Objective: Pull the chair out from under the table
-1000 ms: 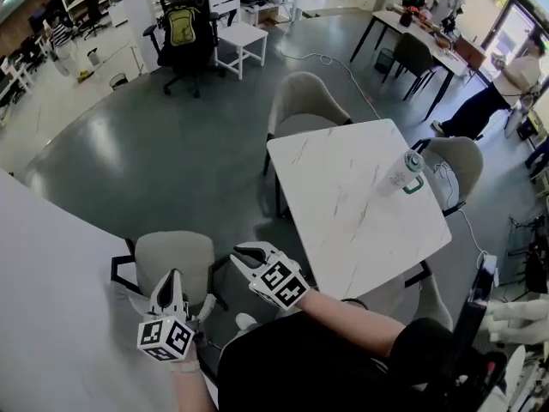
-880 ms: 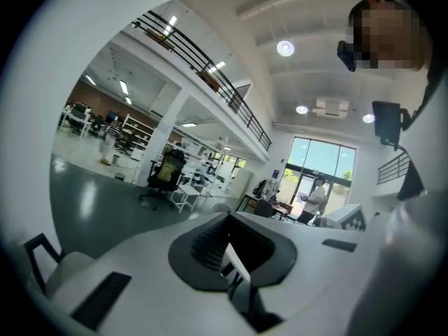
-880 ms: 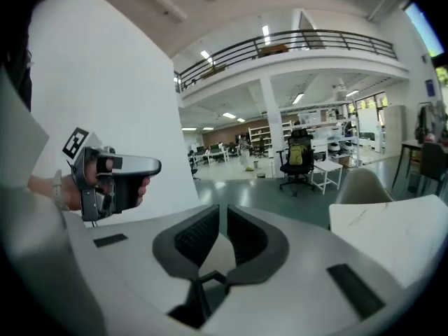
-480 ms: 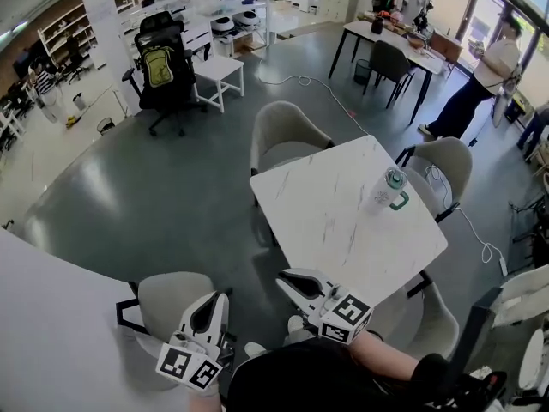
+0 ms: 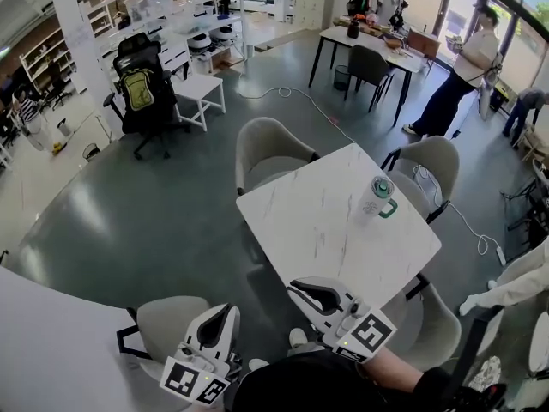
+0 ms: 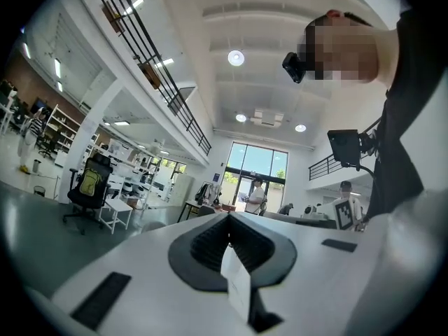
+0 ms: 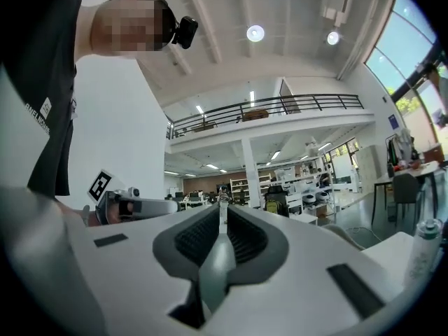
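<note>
Head view is showing the left gripper (image 5: 221,314) and the right gripper (image 5: 300,288) hanging side by side at the bottom of the frame. Both are pointing away from the person toward a white marble-patterned square table (image 5: 317,230).

Left gripper view is showing that tool's jaws clenched tight, pads meeting, with nothing between them. Right gripper view is showing the other pair likewise pressed together at the tips and grasping nothing.

A beige padded chair with a black frame (image 5: 163,323) is standing just below and left of the left gripper. It is sitting beside the edge of a plain white tabletop (image 5: 60,333) in the lower left corner, and neither tool is touching it. Whether its seat is reaching under that top I cannot tell.

Three similar beige seats are standing round the marble table: a far chair (image 5: 268,144), a right-hand chair (image 5: 433,163) and a near-right chair (image 5: 439,326) tucked partly beneath the top.

A clear bottle with a green cap and handle (image 5: 376,197) is standing upright on the table near its right edge. Farther off, a black office chair carrying a yellow-green backpack (image 5: 141,93) is standing beside a small white side table (image 5: 199,88).
</note>
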